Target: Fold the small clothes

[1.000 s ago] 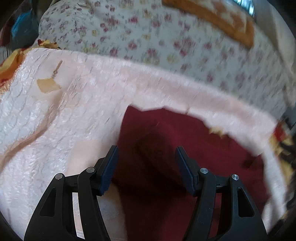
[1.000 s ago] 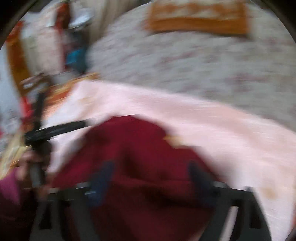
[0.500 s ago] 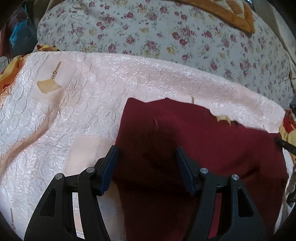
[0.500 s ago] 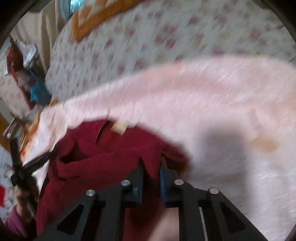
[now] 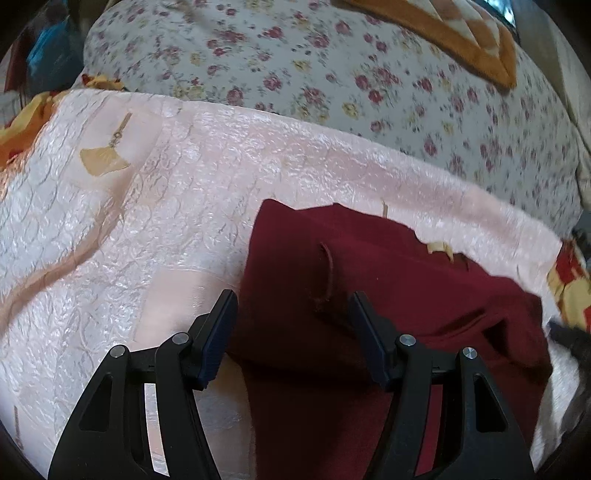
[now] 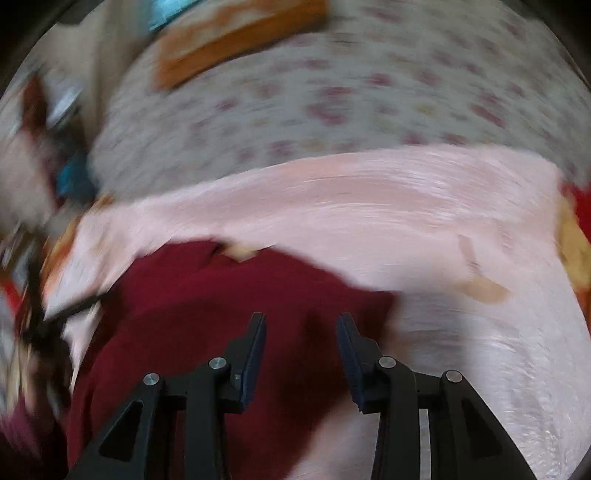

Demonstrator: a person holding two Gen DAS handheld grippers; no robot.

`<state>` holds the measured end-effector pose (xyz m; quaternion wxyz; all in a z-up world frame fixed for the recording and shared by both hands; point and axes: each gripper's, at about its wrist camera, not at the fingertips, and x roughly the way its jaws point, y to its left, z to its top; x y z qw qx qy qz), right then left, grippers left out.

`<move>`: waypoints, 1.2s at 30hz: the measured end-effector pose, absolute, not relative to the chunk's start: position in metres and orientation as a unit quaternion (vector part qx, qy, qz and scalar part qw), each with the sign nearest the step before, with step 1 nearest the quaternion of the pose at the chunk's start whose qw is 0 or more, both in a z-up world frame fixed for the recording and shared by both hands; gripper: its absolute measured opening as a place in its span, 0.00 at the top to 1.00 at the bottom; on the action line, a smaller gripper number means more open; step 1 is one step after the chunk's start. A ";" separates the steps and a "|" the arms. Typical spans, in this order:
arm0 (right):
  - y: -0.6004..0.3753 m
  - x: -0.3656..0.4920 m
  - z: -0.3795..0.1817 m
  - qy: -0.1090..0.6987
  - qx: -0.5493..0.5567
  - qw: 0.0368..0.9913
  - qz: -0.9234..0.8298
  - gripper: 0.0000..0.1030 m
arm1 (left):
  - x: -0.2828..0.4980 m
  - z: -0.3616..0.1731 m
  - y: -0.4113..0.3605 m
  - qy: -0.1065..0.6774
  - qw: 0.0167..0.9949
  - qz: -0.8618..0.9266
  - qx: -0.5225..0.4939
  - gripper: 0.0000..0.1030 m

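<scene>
A dark red garment point(image 5: 369, 295) lies spread on a pale pink quilted cloth point(image 5: 147, 206). A small tan label point(image 5: 437, 246) shows at its far edge. My left gripper point(image 5: 291, 306) is open and empty just above the garment's near left part. In the blurred right wrist view the same garment point(image 6: 207, 295) lies at lower left. My right gripper point(image 6: 301, 325) is open and empty over the garment's right edge. The other gripper point(image 6: 48, 317) shows as a dark blur at far left.
A floral bedspread point(image 5: 332, 74) covers the bed behind the pink cloth. An orange patterned blanket point(image 5: 443, 29) lies at the far back. Red and yellow fabric point(image 5: 569, 280) shows at the pink cloth's right edge. Blue clutter point(image 5: 51, 55) sits at far left.
My right gripper was shut on the garment's edge half a second ago and has opened, letting it go while swinging. My left gripper stayed open over the garment.
</scene>
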<state>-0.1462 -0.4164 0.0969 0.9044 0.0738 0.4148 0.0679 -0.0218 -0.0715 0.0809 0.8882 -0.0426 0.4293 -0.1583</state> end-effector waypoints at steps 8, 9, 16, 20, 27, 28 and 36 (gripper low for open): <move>-0.397 -0.169 0.062 0.483 0.032 0.872 0.072 0.63 | -0.022 0.092 -0.059 0.421 0.883 -0.181 -0.101 0.39; -0.401 -0.175 0.069 0.473 0.044 0.877 0.072 0.63 | -0.020 0.092 -0.062 0.427 0.881 -0.179 -0.099 0.39; -0.420 -0.191 0.080 0.445 0.114 0.886 0.062 0.57 | 0.003 0.074 -0.110 0.484 0.855 -0.183 -0.039 0.40; -0.424 -0.198 0.083 0.429 0.118 0.894 0.051 0.57 | 0.007 0.067 -0.137 0.494 0.851 -0.180 0.014 0.72; -0.414 -0.186 0.084 0.426 0.096 0.897 0.066 0.57 | 0.007 0.102 -0.112 0.465 0.861 -0.205 -0.017 0.83; -0.413 -0.185 0.083 0.426 0.093 0.897 0.068 0.56 | 0.008 0.102 -0.106 0.466 0.862 -0.198 -0.020 0.83; -0.407 -0.174 0.063 0.465 0.070 0.881 0.056 0.56 | 0.011 0.072 -0.086 0.498 0.844 -0.189 -0.053 0.81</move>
